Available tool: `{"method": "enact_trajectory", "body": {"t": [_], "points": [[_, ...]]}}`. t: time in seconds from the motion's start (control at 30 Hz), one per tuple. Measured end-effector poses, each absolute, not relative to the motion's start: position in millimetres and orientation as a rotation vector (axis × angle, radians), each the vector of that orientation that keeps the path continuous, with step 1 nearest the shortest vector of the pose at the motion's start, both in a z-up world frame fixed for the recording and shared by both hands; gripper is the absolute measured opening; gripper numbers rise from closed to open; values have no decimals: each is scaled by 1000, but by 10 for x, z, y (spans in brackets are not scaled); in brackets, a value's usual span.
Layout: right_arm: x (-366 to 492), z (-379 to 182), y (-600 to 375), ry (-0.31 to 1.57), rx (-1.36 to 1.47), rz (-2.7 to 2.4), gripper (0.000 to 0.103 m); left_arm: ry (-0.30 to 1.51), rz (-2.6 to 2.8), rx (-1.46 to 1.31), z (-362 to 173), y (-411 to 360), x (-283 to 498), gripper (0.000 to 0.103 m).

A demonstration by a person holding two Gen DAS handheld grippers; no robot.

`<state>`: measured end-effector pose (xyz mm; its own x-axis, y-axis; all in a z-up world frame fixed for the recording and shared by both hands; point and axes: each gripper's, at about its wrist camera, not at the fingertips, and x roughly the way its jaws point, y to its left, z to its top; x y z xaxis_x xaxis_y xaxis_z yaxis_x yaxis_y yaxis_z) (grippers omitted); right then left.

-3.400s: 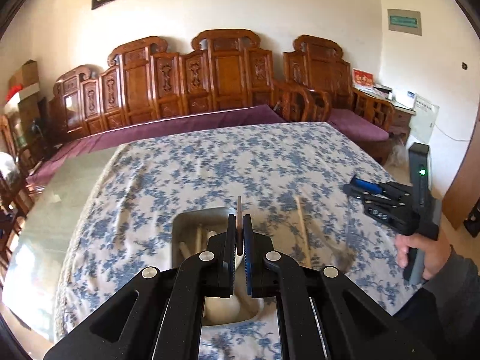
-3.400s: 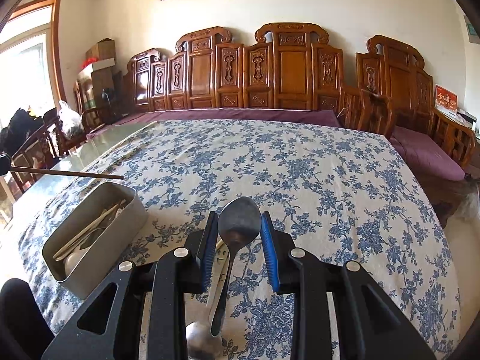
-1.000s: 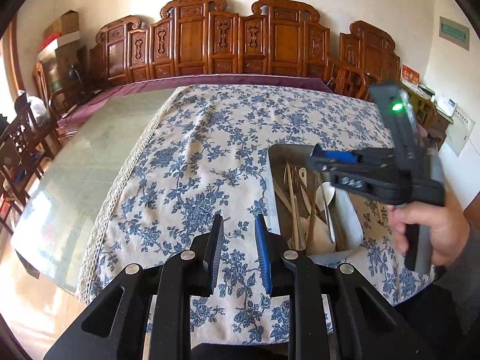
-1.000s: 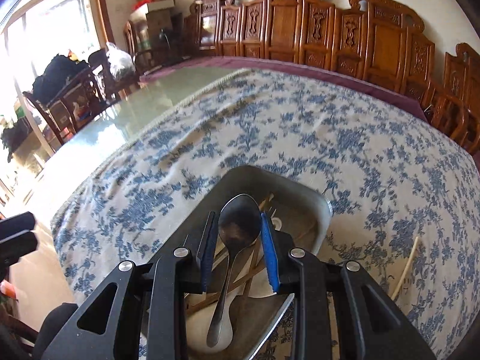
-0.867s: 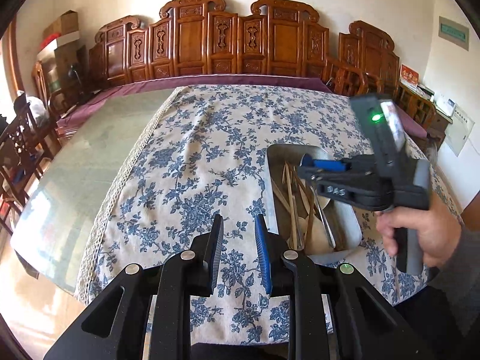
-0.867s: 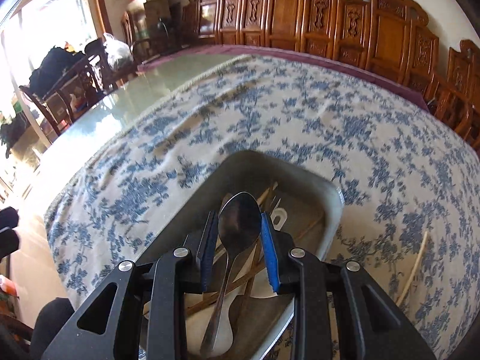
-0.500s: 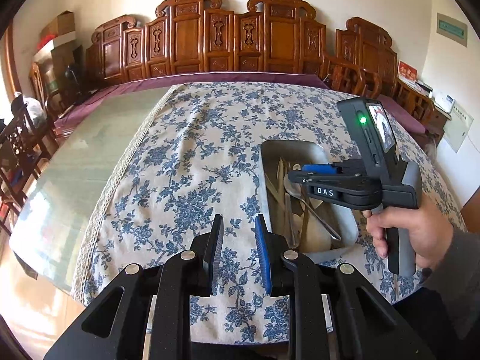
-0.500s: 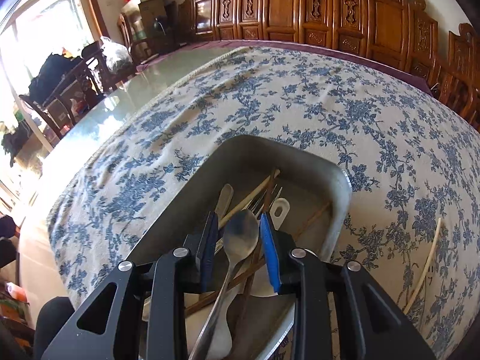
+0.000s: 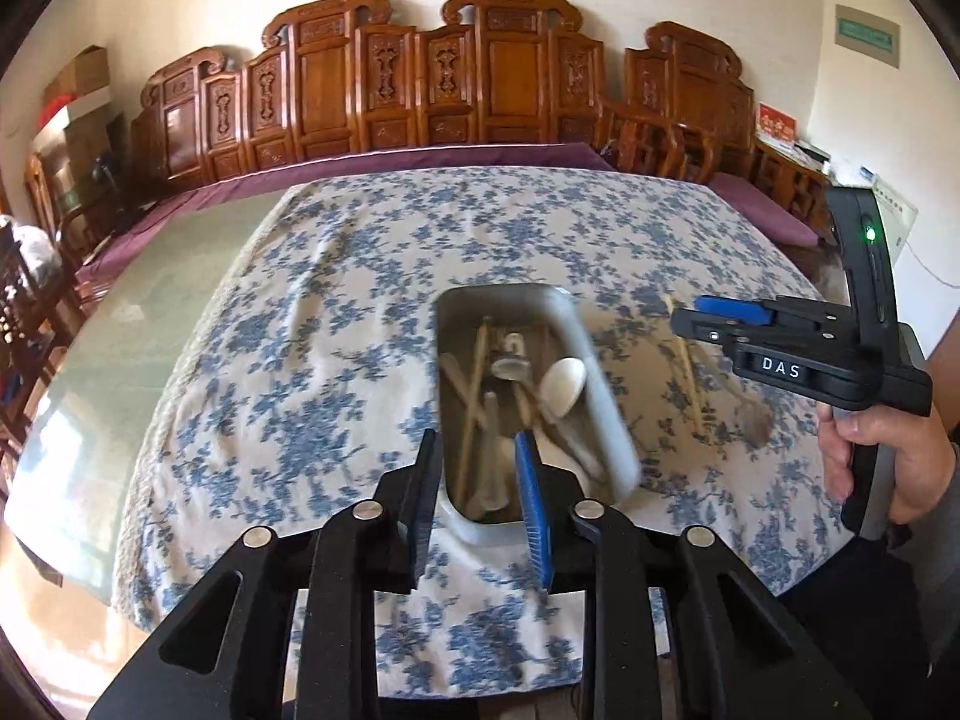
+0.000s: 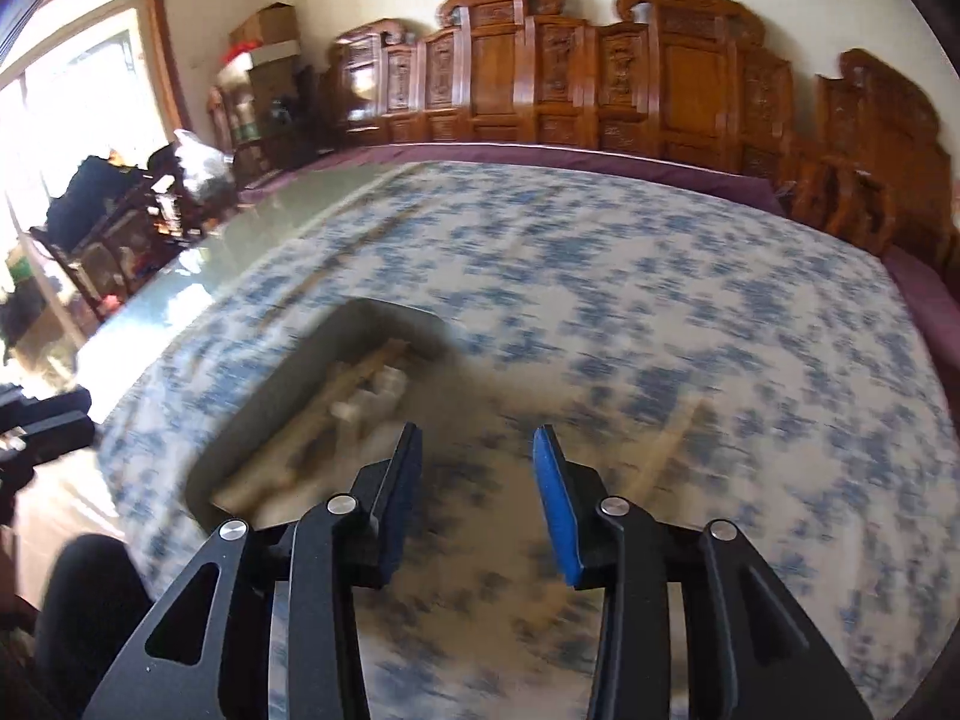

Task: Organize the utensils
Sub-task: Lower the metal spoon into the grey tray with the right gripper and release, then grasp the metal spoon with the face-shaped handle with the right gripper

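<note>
Utensils (image 9: 510,396) in tray (image 9: 606,414), beyond left gripper (image 9: 477,456) fingers.

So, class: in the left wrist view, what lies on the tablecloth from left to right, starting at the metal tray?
Metal tray holding utensils → loose chopstick → metal spoon beneath the right claw.

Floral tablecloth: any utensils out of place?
Yes. One pale wooden chopstick and a metal spoon lie loose on the blue floral tablecloth, right of the grey metal tray holding the other utensils. Both grippers are open and empty.
</note>
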<state>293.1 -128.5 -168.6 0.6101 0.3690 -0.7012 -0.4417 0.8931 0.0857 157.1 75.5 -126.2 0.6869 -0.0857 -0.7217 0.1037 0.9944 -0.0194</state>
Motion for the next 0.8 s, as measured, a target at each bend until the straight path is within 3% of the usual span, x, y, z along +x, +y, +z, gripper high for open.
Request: {"method": "enact_trajectory", "body": {"t": [0.4, 0.63, 0.8], "points": [[3128, -2392, -1933, 946, -96, 375, 41, 818, -166, 53, -1402, 181, 1900, 26], [3124, -2561, -1884, 937, -177, 400, 41, 836, -169, 84, -1533, -55, 2189, 27], [3152, -2536, -1926, 944, -203, 366, 21, 852, -170, 100, -1627, -156, 2329, 27]]}}
